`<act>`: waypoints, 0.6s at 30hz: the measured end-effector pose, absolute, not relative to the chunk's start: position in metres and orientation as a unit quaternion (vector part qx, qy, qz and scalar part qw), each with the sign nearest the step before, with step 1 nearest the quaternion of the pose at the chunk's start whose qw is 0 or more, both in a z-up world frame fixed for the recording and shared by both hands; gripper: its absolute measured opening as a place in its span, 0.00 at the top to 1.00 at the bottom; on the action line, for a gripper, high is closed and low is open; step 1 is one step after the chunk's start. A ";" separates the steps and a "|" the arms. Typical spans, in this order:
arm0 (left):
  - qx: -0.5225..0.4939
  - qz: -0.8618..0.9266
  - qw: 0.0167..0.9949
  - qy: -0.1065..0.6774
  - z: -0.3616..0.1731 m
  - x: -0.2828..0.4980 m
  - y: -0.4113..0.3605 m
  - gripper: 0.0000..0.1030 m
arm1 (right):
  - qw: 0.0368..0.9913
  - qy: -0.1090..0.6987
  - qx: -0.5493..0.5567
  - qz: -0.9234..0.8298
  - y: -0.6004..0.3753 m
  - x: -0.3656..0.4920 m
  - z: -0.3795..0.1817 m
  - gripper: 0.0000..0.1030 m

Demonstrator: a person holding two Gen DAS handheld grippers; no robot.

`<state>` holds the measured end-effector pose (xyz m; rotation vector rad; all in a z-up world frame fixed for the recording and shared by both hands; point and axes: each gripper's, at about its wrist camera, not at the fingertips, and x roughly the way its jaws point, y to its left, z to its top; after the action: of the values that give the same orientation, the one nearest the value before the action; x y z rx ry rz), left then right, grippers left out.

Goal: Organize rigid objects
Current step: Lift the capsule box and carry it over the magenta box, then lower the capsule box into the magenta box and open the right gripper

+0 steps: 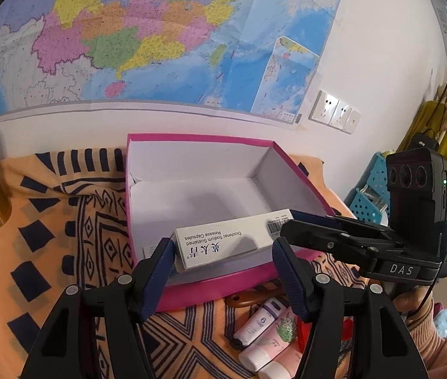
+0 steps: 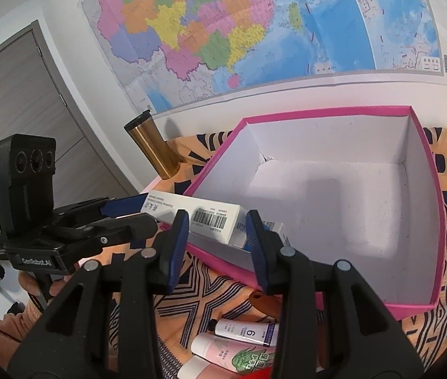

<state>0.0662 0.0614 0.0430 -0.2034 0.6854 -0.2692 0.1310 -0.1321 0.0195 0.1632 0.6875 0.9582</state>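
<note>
A white medicine box (image 1: 223, 241) with a barcode hangs over the front part of the open pink carton (image 1: 220, 287). My right gripper (image 2: 217, 218) is shut on the barcode end of that medicine box (image 2: 214, 216). In the left wrist view the right gripper (image 1: 286, 221) reaches in from the right. My left gripper (image 1: 222, 241) stands with its jaws wide apart. The box lies just past its fingertips, and I see no pad pressing on it. From the right wrist, the left gripper (image 2: 151, 211) sits at the box's far end.
The pink carton (image 2: 428, 189) has a bare white floor, and another small box (image 2: 275, 229) lies in its near corner. Several cosmetic tubes (image 1: 264, 331) and a wooden piece (image 1: 245, 298) lie on the patterned cloth (image 1: 50, 252) in front. A gold tumbler (image 2: 154, 148) stands at the left. A blue basket (image 1: 368, 186) is at the right.
</note>
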 end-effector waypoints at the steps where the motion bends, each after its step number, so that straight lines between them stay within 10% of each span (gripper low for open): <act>1: -0.099 -0.131 0.928 0.335 0.043 0.067 0.062 0.37 | 0.828 0.325 0.077 0.451 -0.132 0.131 0.019 0.61; 18: -0.100 -0.120 0.923 0.352 0.034 0.071 0.062 0.37 | 0.819 0.345 0.081 0.451 -0.127 0.138 0.009 0.61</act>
<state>0.0714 0.0617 0.0341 -0.2047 0.7229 -0.2474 0.1379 -0.1268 0.0093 0.1718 0.7359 0.9612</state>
